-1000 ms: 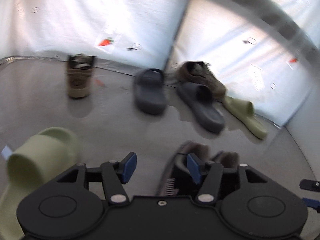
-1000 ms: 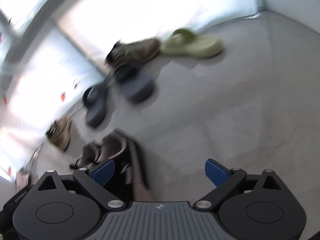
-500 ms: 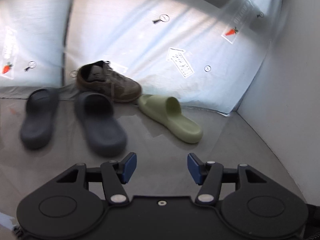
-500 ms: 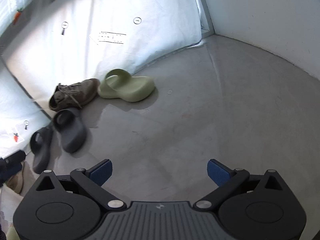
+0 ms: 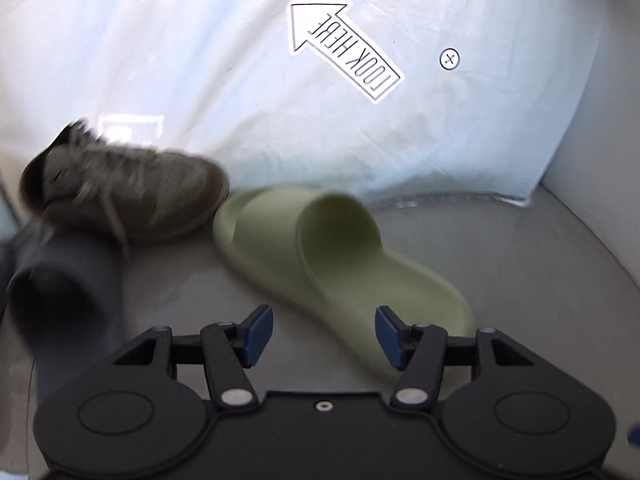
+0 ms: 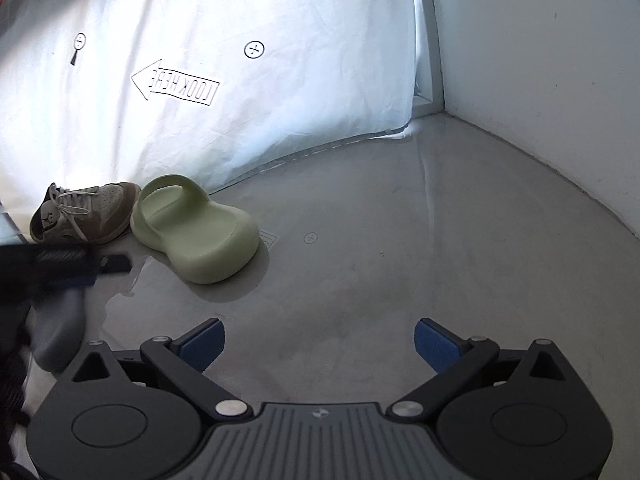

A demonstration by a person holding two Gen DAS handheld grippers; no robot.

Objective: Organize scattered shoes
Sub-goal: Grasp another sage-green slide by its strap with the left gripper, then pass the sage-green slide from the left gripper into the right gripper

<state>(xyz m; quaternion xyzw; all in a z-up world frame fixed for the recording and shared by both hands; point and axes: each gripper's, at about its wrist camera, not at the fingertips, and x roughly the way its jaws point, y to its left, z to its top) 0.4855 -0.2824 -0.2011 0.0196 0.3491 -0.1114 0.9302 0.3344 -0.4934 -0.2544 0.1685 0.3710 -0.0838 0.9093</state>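
Left tongs (image 5: 324,332) partly hide green slide (image 5: 336,256).

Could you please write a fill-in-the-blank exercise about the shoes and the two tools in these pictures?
1. The slide in front of the left tool has the colour ____.
2. The brown sneaker closes with ____.
3. Both the left tool and the right tool have their jaws ____ and hold nothing.
4. The arrow sticker on the white sheet carries the words ____.

Missing words: green; laces; open; LOOK HERE
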